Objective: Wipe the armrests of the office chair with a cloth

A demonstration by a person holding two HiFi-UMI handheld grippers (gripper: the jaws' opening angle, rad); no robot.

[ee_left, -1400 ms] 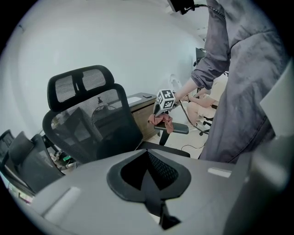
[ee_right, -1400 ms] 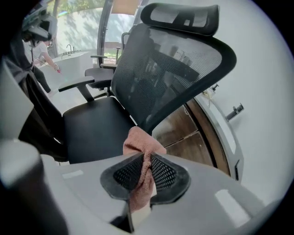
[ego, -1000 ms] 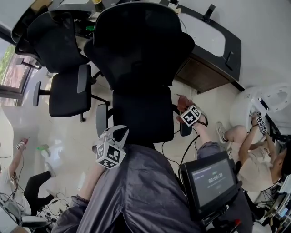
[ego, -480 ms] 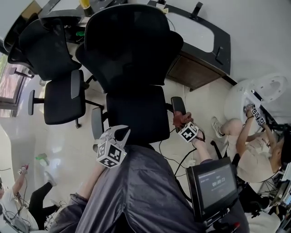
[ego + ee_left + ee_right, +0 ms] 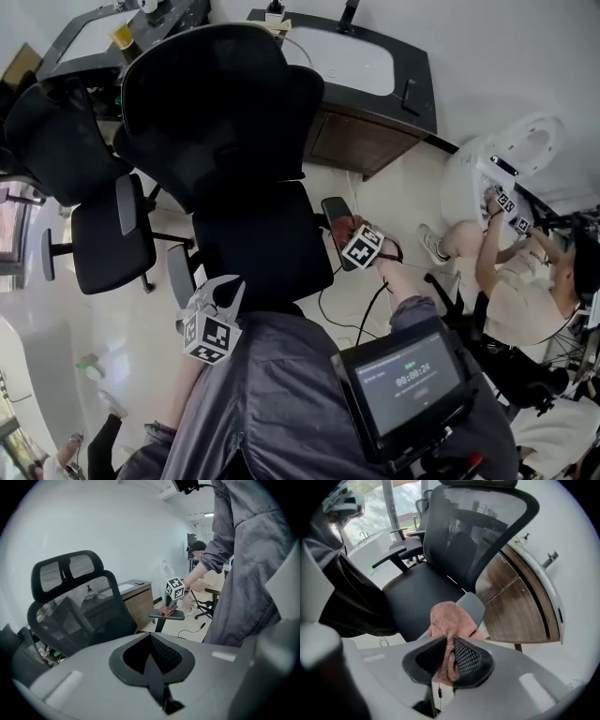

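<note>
A black mesh office chair (image 5: 253, 187) stands in front of me. Its right armrest (image 5: 334, 210) carries a pink cloth (image 5: 345, 229). My right gripper (image 5: 351, 236) points steeply down onto that armrest, shut on the cloth. In the right gripper view the cloth (image 5: 449, 620) bunches between the pads and spreads over the grey armrest pad (image 5: 472, 605), with my right gripper (image 5: 449, 649) just above it. My left gripper (image 5: 221, 287) hovers by the left armrest (image 5: 180, 272), shut with nothing in it. From my left gripper (image 5: 149, 641) I see the far armrest (image 5: 167, 615) and the cloth (image 5: 165, 610).
A second black chair (image 5: 105, 230) stands to the left. Behind the chair is a desk with a wooden cabinet (image 5: 367, 142). A seated person (image 5: 511, 286) works at the right. Cables (image 5: 367, 302) lie on the floor under the right armrest.
My right gripper has drawn the cloth along the right armrest toward me, baring the armrest's far end. My left gripper has stayed by the left armrest. The head view has shifted.
</note>
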